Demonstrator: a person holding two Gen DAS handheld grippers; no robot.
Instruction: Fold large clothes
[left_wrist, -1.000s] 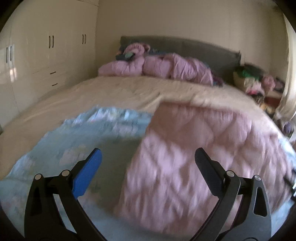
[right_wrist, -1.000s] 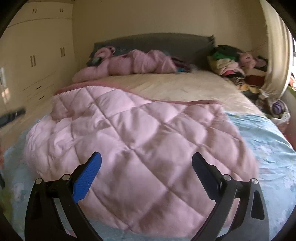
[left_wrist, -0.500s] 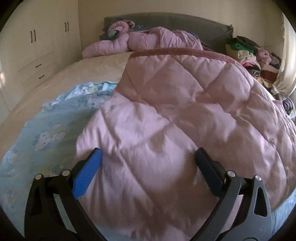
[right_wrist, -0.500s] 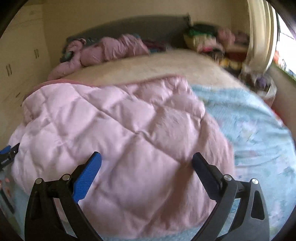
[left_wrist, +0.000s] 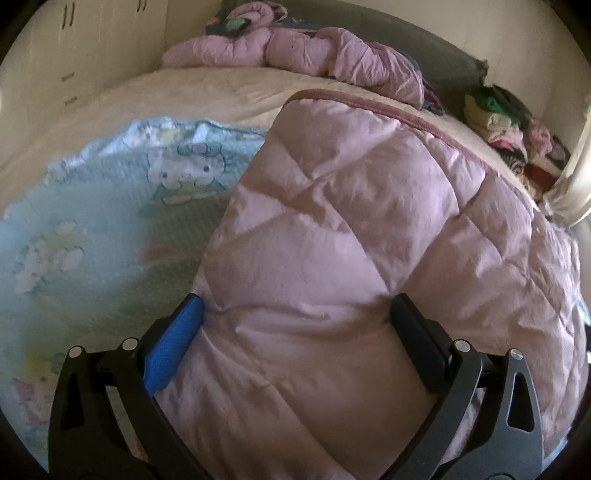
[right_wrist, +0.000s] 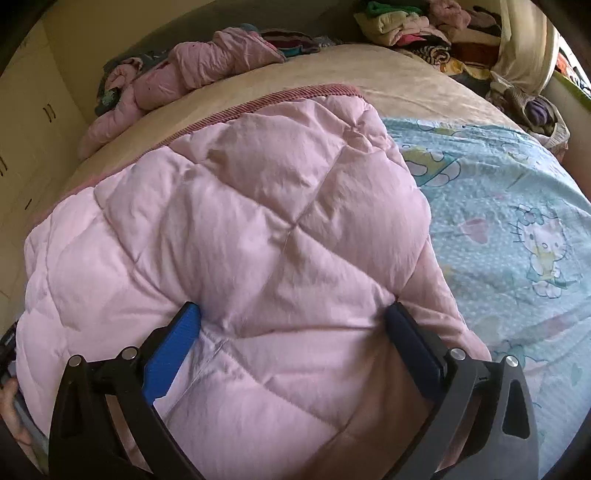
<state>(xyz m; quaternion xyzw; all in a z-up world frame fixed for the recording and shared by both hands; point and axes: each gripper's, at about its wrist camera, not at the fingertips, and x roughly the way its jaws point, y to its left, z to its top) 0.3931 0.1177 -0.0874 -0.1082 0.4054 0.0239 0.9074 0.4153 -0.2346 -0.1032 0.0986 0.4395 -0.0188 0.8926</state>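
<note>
On the bed (left_wrist: 229, 92), both wide-open claws, left claw (left_wrist: 295, 317) and right claw (right_wrist: 293, 319), now press into the pink quilted jacket (left_wrist: 351, 229), gripping nothing — flattening the fold.

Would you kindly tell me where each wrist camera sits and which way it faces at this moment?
Left wrist: sits behind the left tongs, facing the headboard; open fingers straddle the pink quilted coat's left part, blue cartoon sheet at left.
Right wrist: sits behind the right tongs, facing the same way; open fingers press the coat's right part; a hand shows at the left edge.
Shared: the coat, sheet, crumpled pink garment by the headboard, clothes pile.
</note>
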